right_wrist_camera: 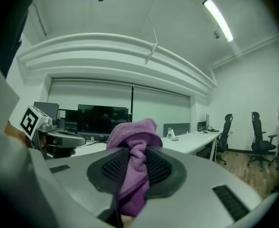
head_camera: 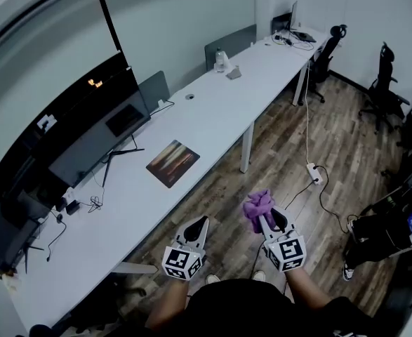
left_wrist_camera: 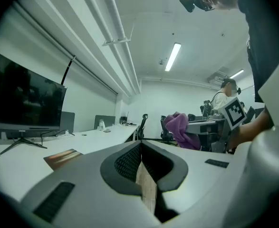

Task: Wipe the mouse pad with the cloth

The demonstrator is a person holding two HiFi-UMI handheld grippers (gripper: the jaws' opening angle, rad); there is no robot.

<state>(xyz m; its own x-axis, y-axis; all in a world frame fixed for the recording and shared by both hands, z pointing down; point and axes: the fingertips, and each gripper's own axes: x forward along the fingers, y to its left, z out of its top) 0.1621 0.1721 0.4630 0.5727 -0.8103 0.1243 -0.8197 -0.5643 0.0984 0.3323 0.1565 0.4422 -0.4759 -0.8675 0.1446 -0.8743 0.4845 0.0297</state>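
While the right claw [head_camera: 269,220] grips the purple cloth [head_camera: 257,205] over the floor [head_camera: 290,153], left claw [head_camera: 201,222] level beside it, clenched empty.

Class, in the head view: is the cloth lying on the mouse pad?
No, the purple cloth sits clamped in the right gripper, off the mouse pad.

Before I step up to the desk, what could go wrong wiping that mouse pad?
The mouse pad lies unheld on the desk, so it may slide unless the empty left gripper pins it. The cloth is bunched in the right gripper's jaws; little of it may touch. The monitor stand sits close by, so a wide stroke could knock it.
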